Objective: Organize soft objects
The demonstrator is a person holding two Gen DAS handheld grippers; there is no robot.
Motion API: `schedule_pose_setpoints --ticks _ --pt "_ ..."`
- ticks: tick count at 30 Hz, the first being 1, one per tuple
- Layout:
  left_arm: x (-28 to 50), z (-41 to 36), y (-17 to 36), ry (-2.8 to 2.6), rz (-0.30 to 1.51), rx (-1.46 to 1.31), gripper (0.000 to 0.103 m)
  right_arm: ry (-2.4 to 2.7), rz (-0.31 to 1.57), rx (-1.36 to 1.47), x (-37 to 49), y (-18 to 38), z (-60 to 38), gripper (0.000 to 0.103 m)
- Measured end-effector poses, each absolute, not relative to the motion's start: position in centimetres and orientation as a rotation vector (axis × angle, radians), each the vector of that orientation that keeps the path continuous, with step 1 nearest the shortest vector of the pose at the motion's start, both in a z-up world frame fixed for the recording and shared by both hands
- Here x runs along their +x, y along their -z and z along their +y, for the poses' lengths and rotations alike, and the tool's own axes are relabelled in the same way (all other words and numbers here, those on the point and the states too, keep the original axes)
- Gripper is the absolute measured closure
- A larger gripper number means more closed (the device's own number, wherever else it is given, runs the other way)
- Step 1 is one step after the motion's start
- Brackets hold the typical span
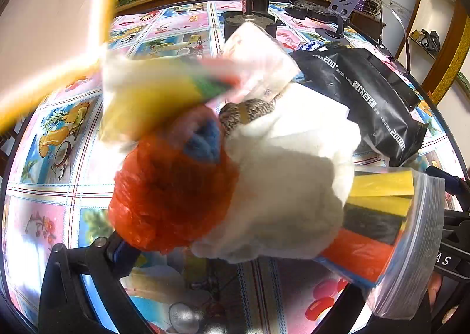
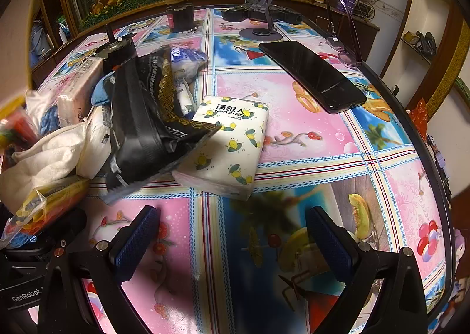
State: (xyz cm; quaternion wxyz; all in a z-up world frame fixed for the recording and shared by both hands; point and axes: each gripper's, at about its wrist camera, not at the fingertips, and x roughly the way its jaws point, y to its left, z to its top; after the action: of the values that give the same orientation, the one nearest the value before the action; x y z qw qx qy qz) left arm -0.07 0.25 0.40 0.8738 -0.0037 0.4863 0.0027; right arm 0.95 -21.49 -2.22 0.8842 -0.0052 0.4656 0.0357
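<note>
Near the table's (image 2: 308,158) left edge, the soft things lie heaped: a white cloth (image 1: 282,193), a black pouch (image 2: 141,128) and a tissue pack (image 2: 229,146) just beside it. The left gripper (image 1: 235,246) is clenched on an orange plastic bag (image 1: 170,196). The right gripper (image 2: 232,243) hovers released above the bare tablecloth.

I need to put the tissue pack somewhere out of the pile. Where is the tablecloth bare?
Bare cloth lies between the right gripper and the tissue pack, and on to the table's right edge below the phone. The left side is crowded: black pouch, white cloth, bagged sponges.
</note>
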Motion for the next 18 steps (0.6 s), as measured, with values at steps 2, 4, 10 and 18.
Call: schedule_pose_setpoints --ticks 2,4,10,18 --pt "-0.08 0.25 -0.42 -0.006 1.016 -0.008 0.000 -0.074 0.969 -0.011 0.95 2.22 -21.48 0.001" --pt "-0.07 0.24 -0.43 -0.006 1.016 -0.008 0.000 -0.074 0.969 -0.011 0.97 2.21 -21.48 0.001" --pt "-0.07 0.23 -0.41 -0.006 1.016 -0.008 0.000 -0.074 0.969 -0.011 0.95 2.20 -21.46 0.001" --pt "0.01 0.13 -0.40 -0.006 1.016 -0.008 0.000 -0.074 0.969 -0.011 0.95 2.18 -21.45 0.001"
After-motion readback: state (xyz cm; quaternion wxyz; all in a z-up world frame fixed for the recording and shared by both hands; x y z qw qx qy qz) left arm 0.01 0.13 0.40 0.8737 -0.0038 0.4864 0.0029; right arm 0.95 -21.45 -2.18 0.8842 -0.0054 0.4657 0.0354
